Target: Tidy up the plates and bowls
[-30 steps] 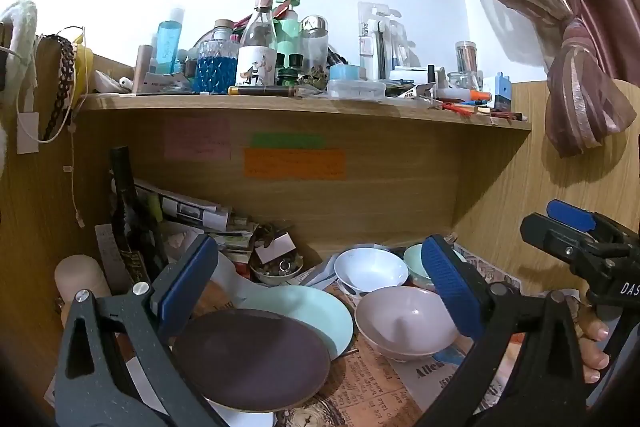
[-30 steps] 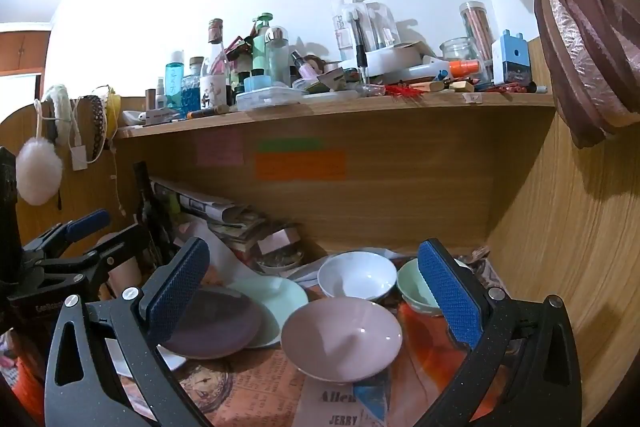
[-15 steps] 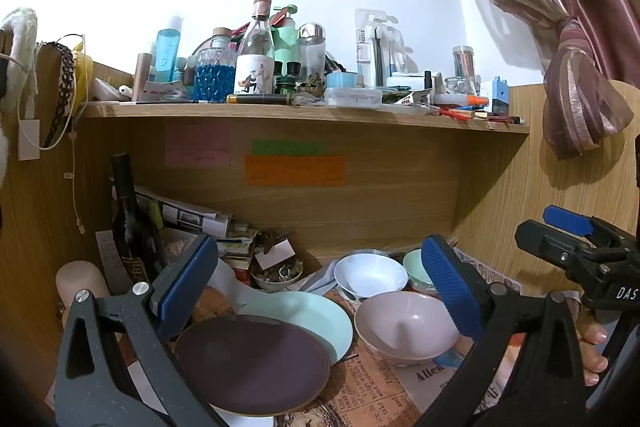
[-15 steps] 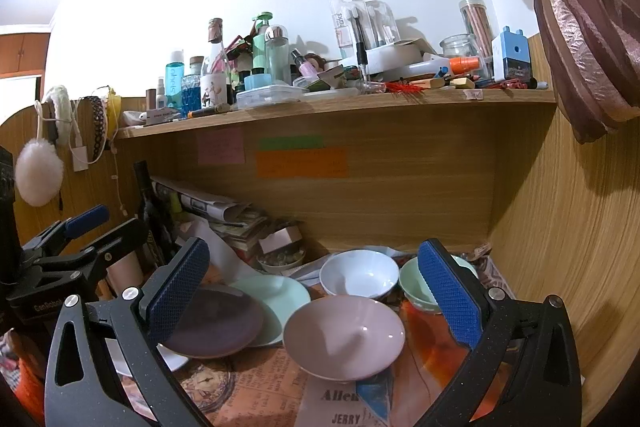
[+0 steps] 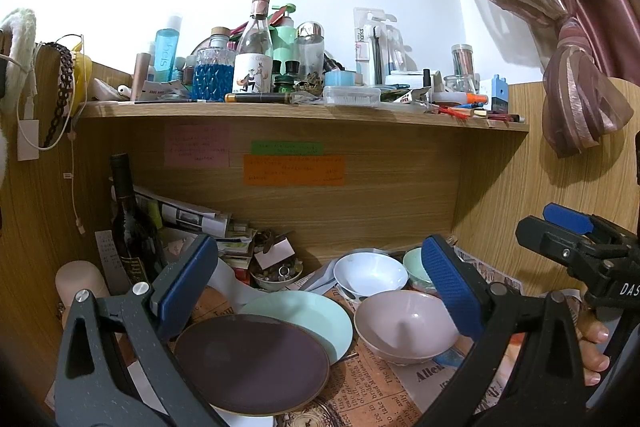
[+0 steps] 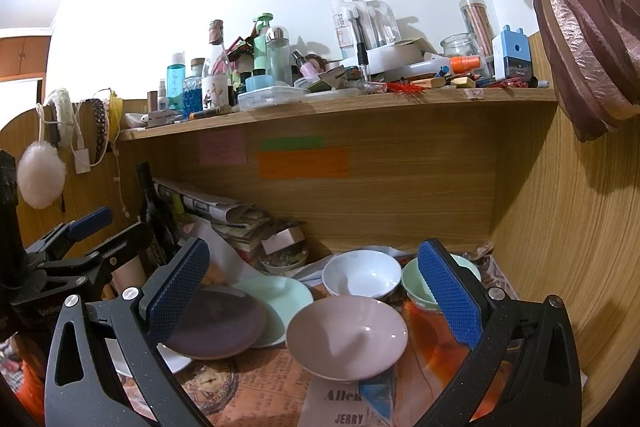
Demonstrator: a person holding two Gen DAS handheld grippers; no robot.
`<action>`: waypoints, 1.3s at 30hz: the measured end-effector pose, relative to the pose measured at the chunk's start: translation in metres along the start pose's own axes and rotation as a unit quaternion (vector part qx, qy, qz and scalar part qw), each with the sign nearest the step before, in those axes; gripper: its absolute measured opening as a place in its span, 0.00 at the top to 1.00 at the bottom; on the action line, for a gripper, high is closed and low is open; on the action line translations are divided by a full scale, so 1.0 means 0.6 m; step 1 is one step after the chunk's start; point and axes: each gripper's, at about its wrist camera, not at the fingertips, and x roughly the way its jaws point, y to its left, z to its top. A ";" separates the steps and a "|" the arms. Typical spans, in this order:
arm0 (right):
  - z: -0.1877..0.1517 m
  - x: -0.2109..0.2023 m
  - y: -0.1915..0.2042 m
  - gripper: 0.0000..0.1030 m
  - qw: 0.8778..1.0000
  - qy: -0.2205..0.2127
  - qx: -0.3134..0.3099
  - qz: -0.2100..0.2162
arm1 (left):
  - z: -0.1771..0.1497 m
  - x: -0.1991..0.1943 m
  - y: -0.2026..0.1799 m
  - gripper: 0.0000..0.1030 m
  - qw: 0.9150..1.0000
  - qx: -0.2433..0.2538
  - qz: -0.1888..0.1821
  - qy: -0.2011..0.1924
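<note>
I see wooden desk nook, surface covered by printed newspaper sheets [image 6: 280,379]. On paper: dark purple plate [image 5: 252,363] overlapping mint plate [image 5: 308,311], pink bowl [image 6: 347,337], white bowl [image 6: 361,273], green bowl [image 6: 416,283]. At back: small trinket bowl [image 5: 276,273], wine bottle [image 5: 130,223], stacked papers [image 5: 188,217].

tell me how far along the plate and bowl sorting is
Barely started, by the look of it. Done: only the dark plate overlapping the mint plate, loosely. In hand: nothing; the left gripper and right gripper both hover open. Left: the pink bowl, white bowl and mint bowl sit separately, unstacked.
</note>
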 end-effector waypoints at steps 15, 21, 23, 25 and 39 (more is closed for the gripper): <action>-0.001 0.002 0.001 0.00 1.000 0.000 0.001 0.001 | -0.002 0.001 0.000 0.00 1.000 -0.001 0.000 0.001; 0.000 0.003 0.002 0.00 1.000 0.000 0.001 0.001 | -0.004 0.003 0.003 0.00 1.000 -0.001 0.000 0.002; -0.001 0.003 0.003 0.00 1.000 -0.001 0.001 0.001 | -0.004 0.003 0.004 0.00 1.000 -0.001 0.001 0.002; 0.001 0.002 0.008 0.00 1.000 -0.002 0.001 0.001 | -0.006 0.002 0.005 0.00 1.000 -0.001 0.001 0.002; 0.005 0.010 0.018 0.00 1.000 0.000 0.005 0.006 | -0.007 0.005 0.017 0.00 1.000 -0.001 0.001 0.006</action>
